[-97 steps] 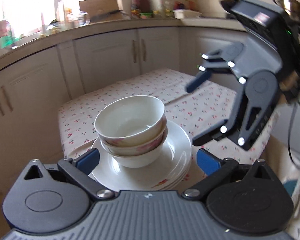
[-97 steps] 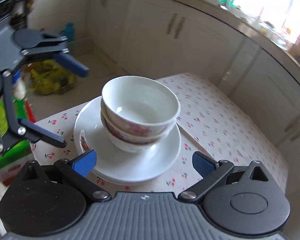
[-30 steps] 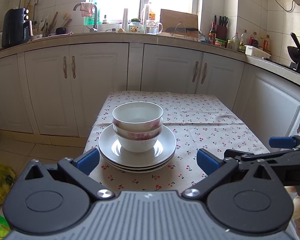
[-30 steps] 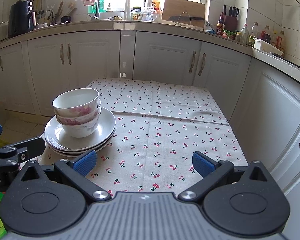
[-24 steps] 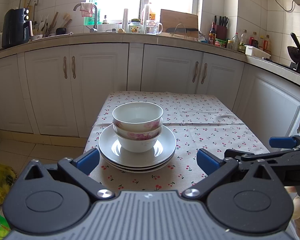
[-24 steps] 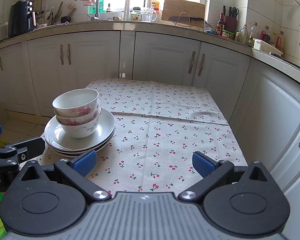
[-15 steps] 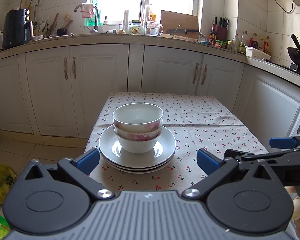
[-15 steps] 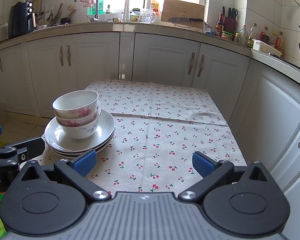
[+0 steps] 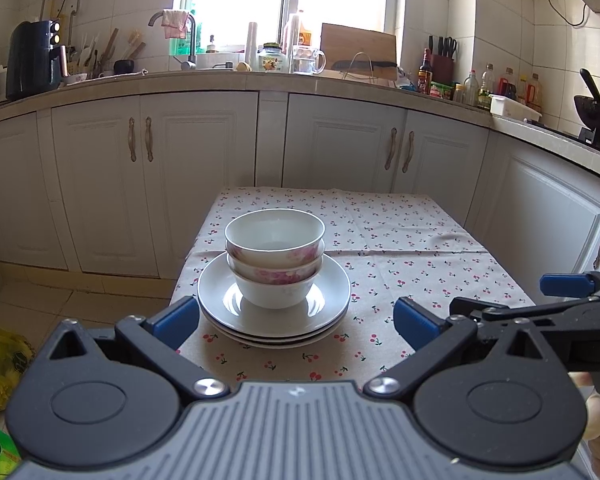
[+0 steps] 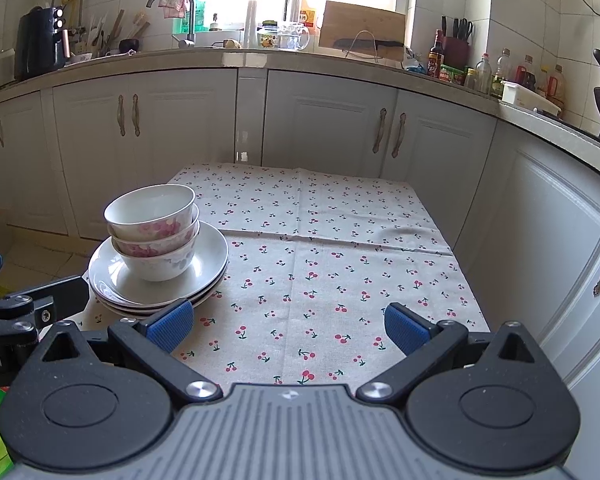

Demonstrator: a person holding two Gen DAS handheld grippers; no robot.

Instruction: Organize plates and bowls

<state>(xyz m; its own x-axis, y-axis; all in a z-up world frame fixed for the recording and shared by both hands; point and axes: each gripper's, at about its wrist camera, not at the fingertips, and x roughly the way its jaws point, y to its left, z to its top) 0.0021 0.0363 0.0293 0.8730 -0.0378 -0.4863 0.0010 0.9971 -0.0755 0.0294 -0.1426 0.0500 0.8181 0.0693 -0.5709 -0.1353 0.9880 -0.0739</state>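
Observation:
Three white bowls with pink flowers [image 9: 275, 256] [image 10: 154, 230] sit nested on a stack of white plates [image 9: 332, 300] [image 10: 214, 254], at the near left of a cherry-print table [image 9: 400, 248] [image 10: 320, 240]. My left gripper [image 9: 296, 320] is open, held just short of the plates and level with them, nothing between its fingers. My right gripper [image 10: 286, 326] is open over the table's near edge, to the right of the stack, also empty. From the left wrist view the right gripper [image 9: 568, 292] shows at the right edge.
White kitchen cabinets [image 9: 204, 168] [image 10: 324, 136] wrap around behind and to the right of the table, with a crowded counter and sink tap [image 9: 180, 40] above. A yellow-green bag [image 9: 0, 360] lies on the floor at left. A hand [image 9: 596, 416] holds the right gripper.
Since 3.2 s ago both grippers have pulled back from close above the stack to the table's near edge. Over the last second almost nothing moved.

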